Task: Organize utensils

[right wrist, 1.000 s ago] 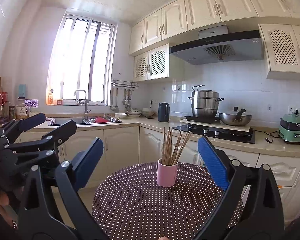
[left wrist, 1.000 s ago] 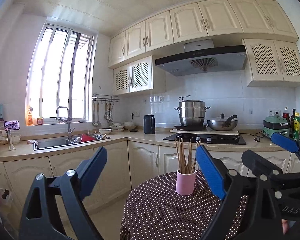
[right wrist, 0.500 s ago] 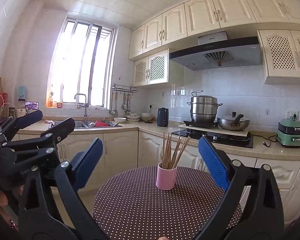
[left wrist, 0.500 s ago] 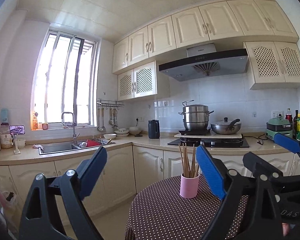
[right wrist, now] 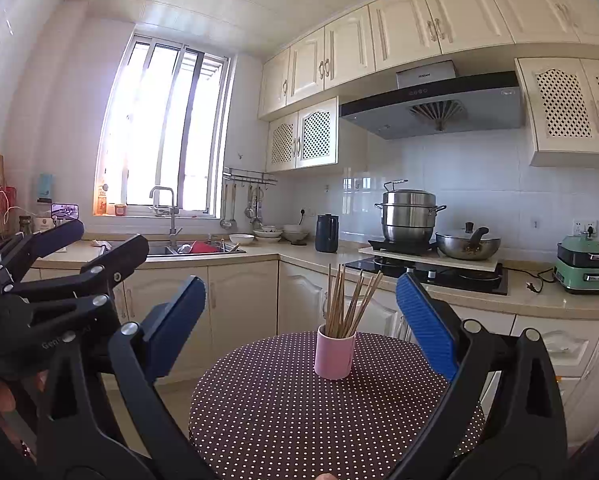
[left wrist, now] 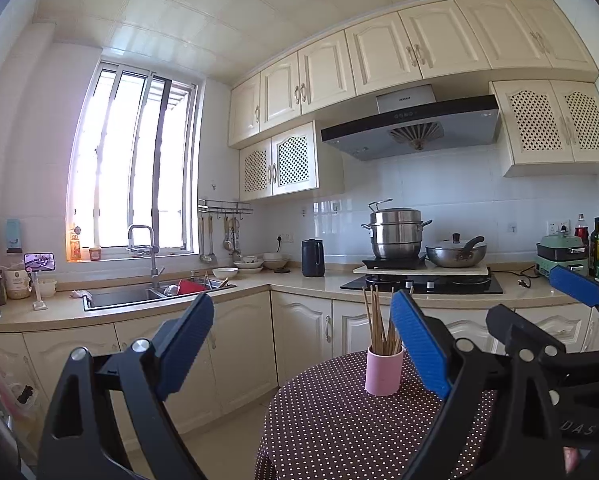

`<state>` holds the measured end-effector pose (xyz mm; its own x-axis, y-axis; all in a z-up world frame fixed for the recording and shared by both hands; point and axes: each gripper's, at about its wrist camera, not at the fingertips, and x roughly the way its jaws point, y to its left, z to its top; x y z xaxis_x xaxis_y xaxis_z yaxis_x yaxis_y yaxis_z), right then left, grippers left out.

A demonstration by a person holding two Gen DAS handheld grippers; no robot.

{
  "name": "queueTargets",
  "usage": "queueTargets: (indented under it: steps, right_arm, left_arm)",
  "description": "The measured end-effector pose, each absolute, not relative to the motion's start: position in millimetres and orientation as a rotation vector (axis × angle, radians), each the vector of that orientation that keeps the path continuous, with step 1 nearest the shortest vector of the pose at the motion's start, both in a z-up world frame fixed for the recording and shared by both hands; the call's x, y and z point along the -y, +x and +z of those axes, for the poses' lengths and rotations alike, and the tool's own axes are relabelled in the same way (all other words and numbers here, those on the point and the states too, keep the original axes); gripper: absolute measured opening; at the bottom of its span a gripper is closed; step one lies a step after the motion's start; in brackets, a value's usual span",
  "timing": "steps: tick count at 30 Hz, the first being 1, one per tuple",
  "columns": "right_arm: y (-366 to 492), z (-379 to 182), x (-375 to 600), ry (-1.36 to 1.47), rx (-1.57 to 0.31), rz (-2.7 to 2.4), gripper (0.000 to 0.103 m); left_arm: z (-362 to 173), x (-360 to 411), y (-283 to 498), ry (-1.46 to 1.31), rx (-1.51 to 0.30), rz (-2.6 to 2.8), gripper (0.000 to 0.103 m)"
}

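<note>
change: over the last second both views tilted up; more ceiling showed, and the pink cup (right wrist: 334, 354) sat lower in frame than before. In the left view it also drifted right, close to that gripper's right-hand pad
meaning: we read this as a rise or pull-back rather than an approach; no grasp had begun. The chopsticks were already in the cup, so we judged the sorting either finished or not yet restarted
left hand-held gripper (left wrist: 303, 346): jaws wide apart, nothing between the blue pads; it hung over the floor beside the desk edge, short of the cup
right hand-held gripper (right wrist: 299, 326): jaws wide apart, empty; it framed the cup from well back, touching nothing
utensils: a bundle of wooden chopsticks (right wrist: 345, 300) stood fanned in the pink cup, upright, toward the far side of the desk
desk (right wrist: 279, 412): round, brown cloth with white dots; we saw only the cup on it. No loose utensils were visible on the part in view; the near edge was hidden behind the gripper bodies
room: kitchen with cream cabinets and an L-shaped counter; sink (left wrist: 119, 296) under a bright window, hob with a stacked steamer pot (left wrist: 397, 232) and a wok, range hood above, dark jug in the corner
risk: the chopsticks leaned loose, so we figured a sideways nudge could tip the cup
</note>
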<state>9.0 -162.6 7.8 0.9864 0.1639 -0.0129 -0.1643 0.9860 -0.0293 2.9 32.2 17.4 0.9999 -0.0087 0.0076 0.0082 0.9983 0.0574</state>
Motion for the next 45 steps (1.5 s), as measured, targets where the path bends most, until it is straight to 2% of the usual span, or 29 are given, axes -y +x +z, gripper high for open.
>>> queueTargets:
  steps: [45]
  right_arm:
    - [11.7, -2.7, 161.4, -0.016, -0.027, 0.163, 0.094]
  left_arm:
    - [13.6, -24.7, 0.0, 0.089, 0.014, 0.032, 0.089]
